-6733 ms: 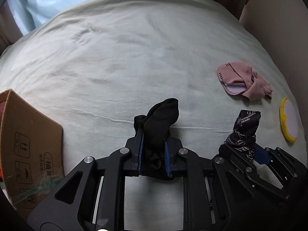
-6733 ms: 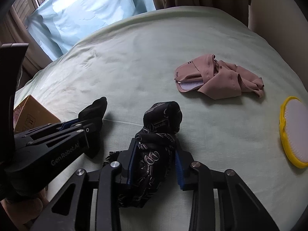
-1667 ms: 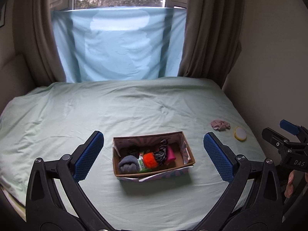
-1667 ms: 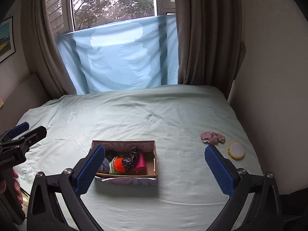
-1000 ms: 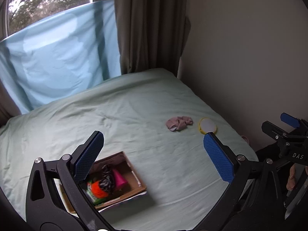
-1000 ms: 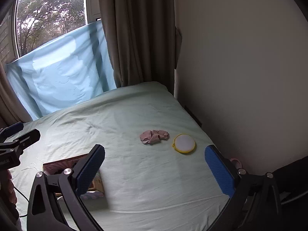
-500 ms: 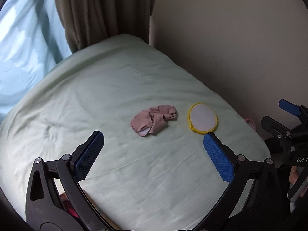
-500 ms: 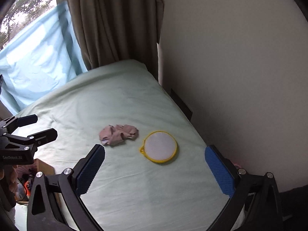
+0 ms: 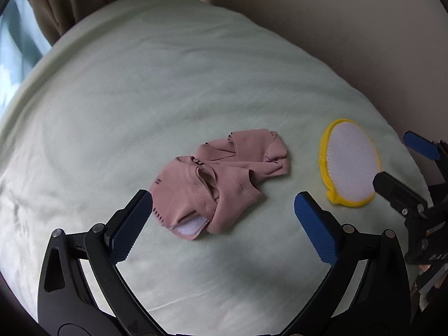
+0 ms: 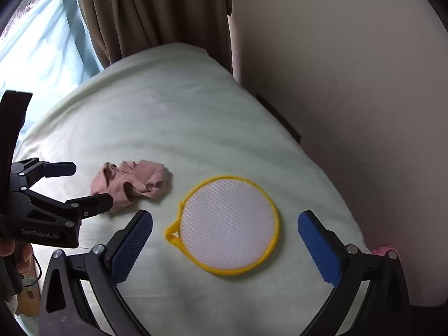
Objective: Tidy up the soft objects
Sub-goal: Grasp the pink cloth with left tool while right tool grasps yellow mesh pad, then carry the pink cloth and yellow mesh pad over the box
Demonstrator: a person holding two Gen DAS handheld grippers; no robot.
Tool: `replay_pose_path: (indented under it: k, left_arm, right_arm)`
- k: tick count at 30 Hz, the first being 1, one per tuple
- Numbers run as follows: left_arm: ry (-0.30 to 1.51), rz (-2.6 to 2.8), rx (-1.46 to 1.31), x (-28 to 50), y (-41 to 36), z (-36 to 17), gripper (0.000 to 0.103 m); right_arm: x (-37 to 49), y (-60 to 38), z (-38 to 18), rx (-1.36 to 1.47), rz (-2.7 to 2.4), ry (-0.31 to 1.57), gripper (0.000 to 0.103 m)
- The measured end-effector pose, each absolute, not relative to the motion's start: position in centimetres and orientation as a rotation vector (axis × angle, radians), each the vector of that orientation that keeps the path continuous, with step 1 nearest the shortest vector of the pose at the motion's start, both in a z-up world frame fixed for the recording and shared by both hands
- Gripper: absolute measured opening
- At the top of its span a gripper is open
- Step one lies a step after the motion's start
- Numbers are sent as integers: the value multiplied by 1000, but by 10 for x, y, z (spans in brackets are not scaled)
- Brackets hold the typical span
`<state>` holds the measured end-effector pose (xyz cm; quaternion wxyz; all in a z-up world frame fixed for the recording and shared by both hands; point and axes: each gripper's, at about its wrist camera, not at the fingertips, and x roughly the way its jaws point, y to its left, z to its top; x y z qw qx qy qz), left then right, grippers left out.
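Observation:
A crumpled pink cloth (image 9: pixel 221 184) lies on the pale green bed (image 9: pixel 168 84). My left gripper (image 9: pixel 222 212) is open and empty, its fingers on either side of the cloth's near end, just above it. A round white mesh pad with a yellow rim (image 10: pixel 228 225) lies to the right of the cloth (image 10: pixel 131 183). My right gripper (image 10: pixel 225 235) is open and empty, hovering over the pad with its fingers either side. The pad also shows in the left wrist view (image 9: pixel 351 162), with the right gripper (image 9: pixel 403 168) beside it. The left gripper (image 10: pixel 81 184) shows in the right wrist view.
A beige wall (image 10: pixel 350 84) runs along the bed's right edge. Brown curtains (image 10: pixel 151 11) and a light blue sheet over the window (image 10: pixel 47 53) stand behind the bed. A small pink object (image 10: pixel 385 250) sits by the bed's right edge.
Both grippers have dropped closer to the bed, left over the pink cloth, right over the yellow-rimmed pad. The cardboard box has left both views.

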<state>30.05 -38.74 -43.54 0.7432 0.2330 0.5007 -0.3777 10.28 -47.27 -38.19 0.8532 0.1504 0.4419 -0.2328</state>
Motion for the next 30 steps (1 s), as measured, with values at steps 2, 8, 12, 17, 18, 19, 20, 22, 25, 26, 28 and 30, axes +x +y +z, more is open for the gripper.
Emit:
replay_pose_path:
  k: [2,8,12,17,18,19,20,22,25,26,28,30]
  left_arm:
    - [1115,-820,504,306,-395,-453,100]
    - [1135,-810,503,314,-409,-490,99]
    - [1092,-798,549,312,-417,-500,97]
    - [1053,-780,552,310,-415,-500,69]
    - [1050,-771,547,309,-412,-498,63]
    - [1048,-759,541,310,-409,-496,60]
    - [1048,-751,531,311,-404,-494,55]
    - [1047,-741,513,313,-399,-492,52]
    - [1040,-736,512,314,-392,-486,45]
    - [1037,-735,513,313,-391,-485,42]
    - [1033,-730,512,309,-389,-482,38]
    - [1033,-729,507,311,-399,-480,36]
  right_arm:
    - [108,-475,-395,318,-482,938,103]
    - [114,-480,-426,313,-442,974,103]
    - [112,-478,-440,291,-431,992,103]
    - [112,-474,-443,265,-433,999,97]
    - [112,-473,-444,262,-433,998,95]
    - [111,-472,-444,256,-434,997,92]
    - [110,-471,-444,252,-435,994,91]
    - [108,-471,-445,249,-438,988,85]
    - [107,-466,-446,226,-417,986,66]
    - [108,-462,-445,213,-405,989,61]
    - [108,-453,-444,190,-380,993,46]
    - [107,-449,-441,185,-372,998,42]
